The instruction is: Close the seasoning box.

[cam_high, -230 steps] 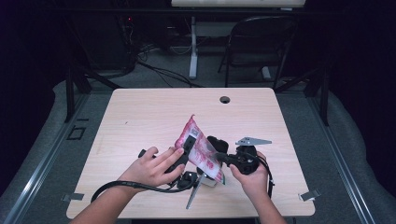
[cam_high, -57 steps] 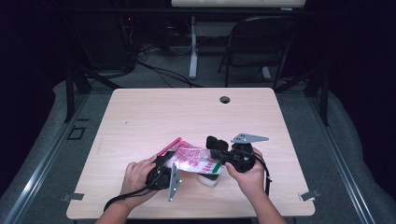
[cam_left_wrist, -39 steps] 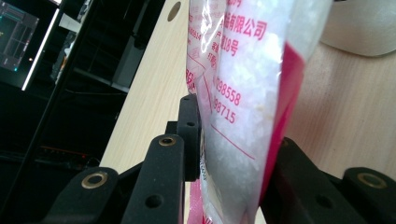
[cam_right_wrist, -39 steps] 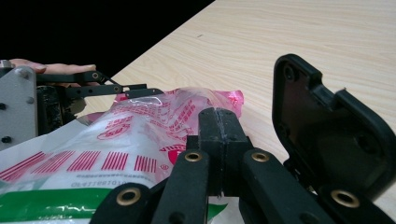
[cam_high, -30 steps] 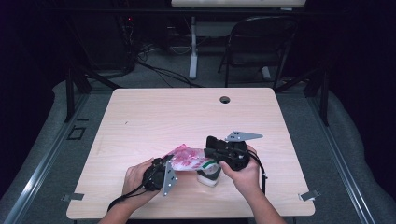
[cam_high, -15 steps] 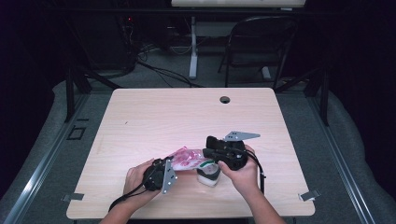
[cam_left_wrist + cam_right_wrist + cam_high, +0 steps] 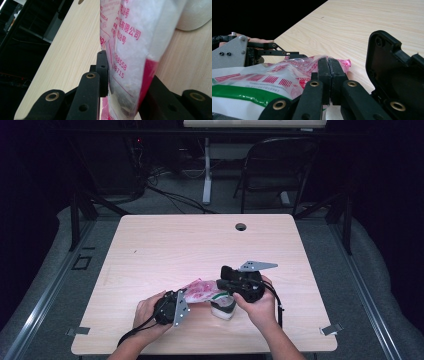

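Both grippers hold one plastic bag (image 7: 202, 292) low over the near part of the bench (image 7: 165, 245). Left gripper (image 7: 125, 82) has the bag's pink-printed end between its jaws, which have just been closing a little; the film bulges between the pads, so it looks clamped, though the far pad is partly hidden. Right gripper (image 7: 328, 75) has its jaws pressed tight together on a thin pinch of film at the bag's other end, near the green stripe. That end lies just over a small white cup (image 7: 223, 309) standing on the bench; whether bag and cup touch is hard to tell from above. As I judge it, the bag is picked up and brought down to the cup with a hold at each end; opening it or tipping its white contents into the cup is left to do. Its long axis runs nearly level, across the bench from left gripper to right, the right end a shade farther from the person.
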Action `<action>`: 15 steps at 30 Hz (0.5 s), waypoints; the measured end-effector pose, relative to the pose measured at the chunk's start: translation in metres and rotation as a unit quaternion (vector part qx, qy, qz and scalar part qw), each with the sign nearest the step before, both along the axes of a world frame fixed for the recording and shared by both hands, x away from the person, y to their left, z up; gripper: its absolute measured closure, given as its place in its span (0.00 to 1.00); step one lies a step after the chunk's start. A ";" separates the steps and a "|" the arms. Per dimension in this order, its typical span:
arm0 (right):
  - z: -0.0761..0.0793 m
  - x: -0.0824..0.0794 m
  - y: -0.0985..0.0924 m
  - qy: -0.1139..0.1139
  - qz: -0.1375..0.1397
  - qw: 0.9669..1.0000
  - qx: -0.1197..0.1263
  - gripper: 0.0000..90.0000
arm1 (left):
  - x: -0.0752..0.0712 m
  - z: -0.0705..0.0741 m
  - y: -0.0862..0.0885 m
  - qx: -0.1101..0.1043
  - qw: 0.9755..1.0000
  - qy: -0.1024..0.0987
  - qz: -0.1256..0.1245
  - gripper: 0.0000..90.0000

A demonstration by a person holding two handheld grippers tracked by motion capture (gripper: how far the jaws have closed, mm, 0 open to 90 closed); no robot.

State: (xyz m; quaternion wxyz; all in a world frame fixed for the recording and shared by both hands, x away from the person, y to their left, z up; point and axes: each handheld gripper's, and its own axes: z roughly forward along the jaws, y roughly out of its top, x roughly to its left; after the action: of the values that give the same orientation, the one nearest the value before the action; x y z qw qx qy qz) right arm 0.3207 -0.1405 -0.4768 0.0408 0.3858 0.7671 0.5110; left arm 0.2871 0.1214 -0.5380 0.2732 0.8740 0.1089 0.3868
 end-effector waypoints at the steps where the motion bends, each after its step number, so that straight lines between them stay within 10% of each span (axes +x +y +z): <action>1: 0.000 0.000 0.000 0.000 0.000 1.000 0.000 1.00 | 0.000 0.000 0.000 0.000 1.000 0.001 0.000 0.88; 15: 0.000 0.000 0.000 -0.001 0.003 1.000 -0.002 0.99 | 0.000 -0.001 0.000 0.000 1.000 0.010 -0.002 0.88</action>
State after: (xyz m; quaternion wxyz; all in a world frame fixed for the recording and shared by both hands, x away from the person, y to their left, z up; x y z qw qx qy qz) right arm 0.3205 -0.1403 -0.4767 0.0405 0.3834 0.7689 0.5101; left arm 0.2874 0.1210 -0.5392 0.2734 0.8779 0.1098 0.3776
